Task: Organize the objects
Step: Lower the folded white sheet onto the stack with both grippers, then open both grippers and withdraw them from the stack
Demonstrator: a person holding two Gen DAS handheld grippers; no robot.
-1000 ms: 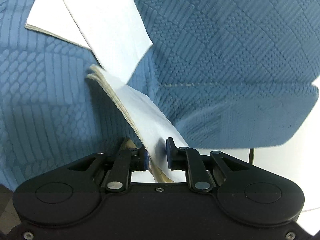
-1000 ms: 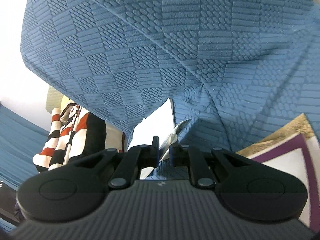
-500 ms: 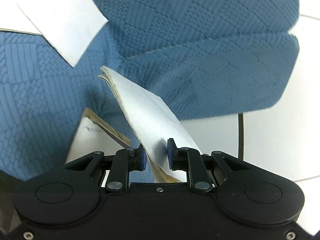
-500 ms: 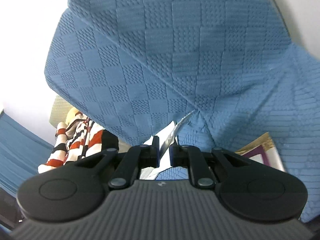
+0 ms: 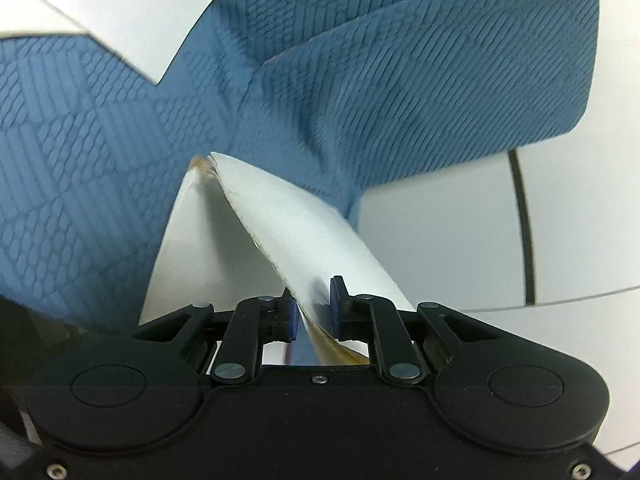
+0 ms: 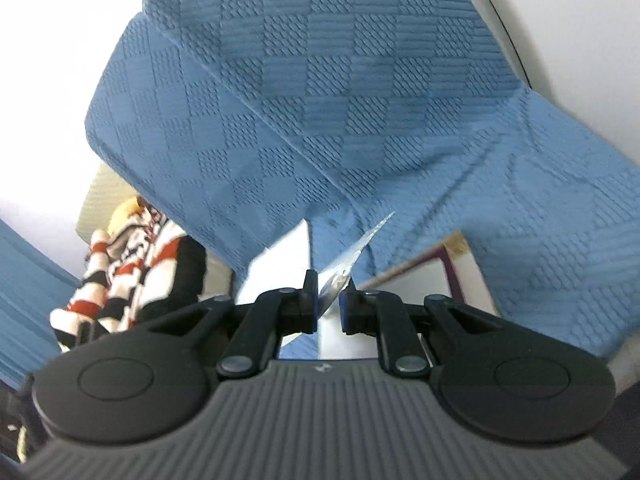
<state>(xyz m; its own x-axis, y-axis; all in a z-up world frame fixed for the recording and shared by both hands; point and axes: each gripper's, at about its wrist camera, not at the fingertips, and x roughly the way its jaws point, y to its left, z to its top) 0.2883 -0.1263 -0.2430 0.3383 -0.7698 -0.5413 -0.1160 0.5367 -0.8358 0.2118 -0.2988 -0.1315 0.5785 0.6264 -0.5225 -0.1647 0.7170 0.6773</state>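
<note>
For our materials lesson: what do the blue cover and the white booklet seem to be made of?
Blue cover: apparently woven or knitted fabric, matte; raised checker texture, soft folds. White booklet: seemingly paper, smooth matte cover; thin stacked page edges, bends in the left tongs.

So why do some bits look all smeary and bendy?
Left wrist view: the white paper at the top is motion-smeared and the floor line bows from the fisheye lens; right wrist view: the striped cloth is blurred, the blue cover sharper.
</note>
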